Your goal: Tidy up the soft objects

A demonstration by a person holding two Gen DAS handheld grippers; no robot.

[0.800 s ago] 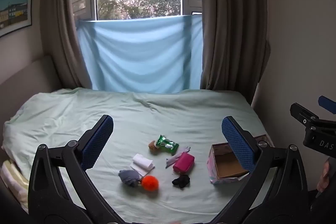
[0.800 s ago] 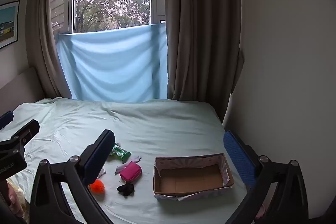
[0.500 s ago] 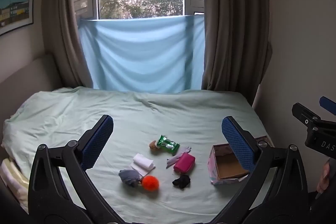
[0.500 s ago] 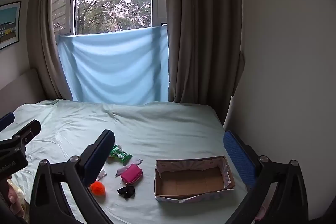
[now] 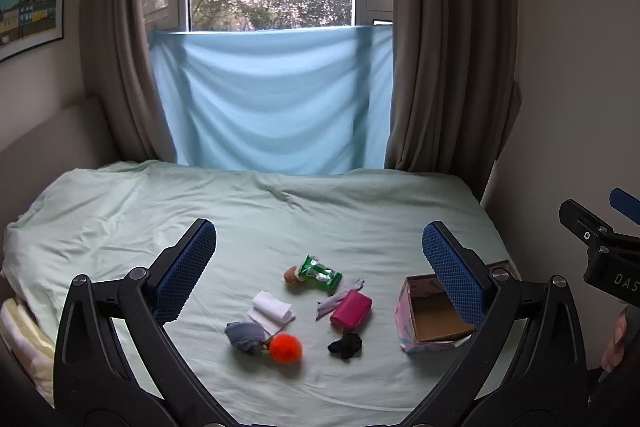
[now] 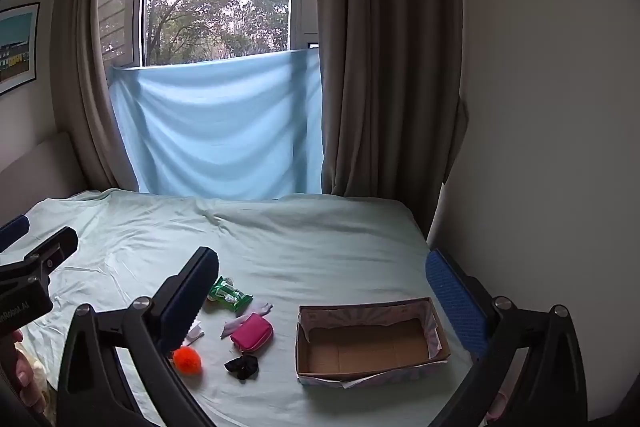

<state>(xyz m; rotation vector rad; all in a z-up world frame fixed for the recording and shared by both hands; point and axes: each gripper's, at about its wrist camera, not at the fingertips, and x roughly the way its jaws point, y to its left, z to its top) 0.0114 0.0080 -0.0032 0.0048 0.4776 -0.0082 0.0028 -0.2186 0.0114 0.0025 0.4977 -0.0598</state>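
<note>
L gripper (image 5: 319, 267) and R gripper (image 6: 322, 297) are both hanging spread wide, empty; box (image 6: 370, 341) is lying at 3 o'clock of pouch (image 6: 252, 333); pompom (image 6: 187, 359) at 7.

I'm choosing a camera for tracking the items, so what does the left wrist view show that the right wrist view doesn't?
Only the left wrist view shows the grey sock bundle and brown toy, both unobstructed. Only the right wrist view shows the cardboard box's whole empty floor. Both show the orange pompom, pink pouch, black scrunchie and green packet.
</note>
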